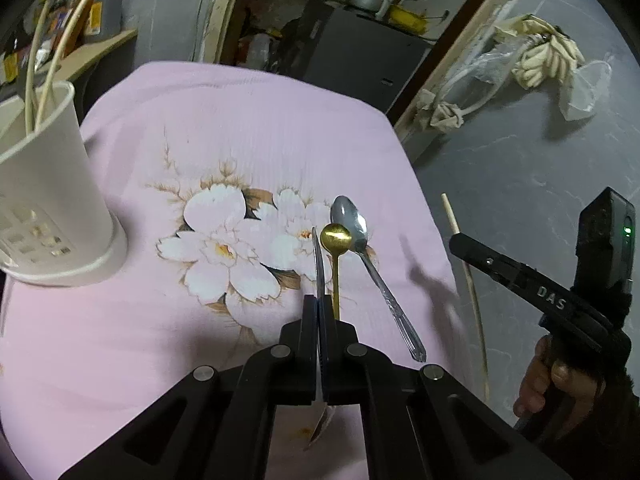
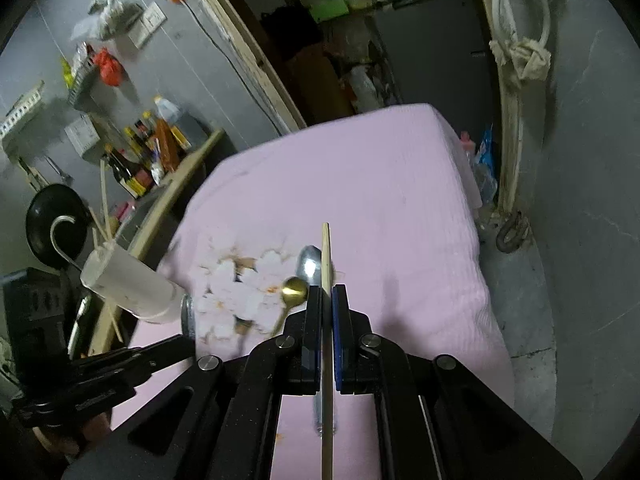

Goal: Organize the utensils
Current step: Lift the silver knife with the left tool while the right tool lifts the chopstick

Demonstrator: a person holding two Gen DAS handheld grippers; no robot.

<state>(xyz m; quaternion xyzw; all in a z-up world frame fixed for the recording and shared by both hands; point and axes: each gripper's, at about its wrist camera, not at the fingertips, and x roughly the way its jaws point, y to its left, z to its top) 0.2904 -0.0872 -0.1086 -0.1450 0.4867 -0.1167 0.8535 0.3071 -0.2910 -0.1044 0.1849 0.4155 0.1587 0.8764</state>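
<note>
**Colleague:** What is your left hand-held gripper (image 1: pixel 319 308) doing?

**Me:** Its jaws are pressed together on a thin silver utensil (image 1: pixel 318 264). I see it edge-on, so I cannot tell what kind it is. The slim end sticks out past the fingertips toward the far side, and a wider end shows below the jaws at the near edge of the view.

**Colleague:** And the right one?

**Me:** My right hand-held gripper (image 2: pixel 327 294) is pinching a pale wooden chopstick (image 2: pixel 326 256). The stick runs straight through the jaws, one end pointing far, the other trailing back toward the camera.

**Colleague:** Where are the other utensils?

**Me:** On the pink flowered cloth (image 1: pixel 248 128) covering the table. A gold spoon (image 1: pixel 337 240) lies just beside a silver spoon (image 1: pixel 360 240), bowls far, handles near; the silver one is to the right. Both sit at the right side of the printed flowers.

**Colleague:** The holder?

**Me:** A white utensil holder (image 1: pixel 52 184) stands at the left edge of the table, well apart from the spoons, with several pale chopsticks (image 1: pixel 60 40) leaning out of it.
</note>
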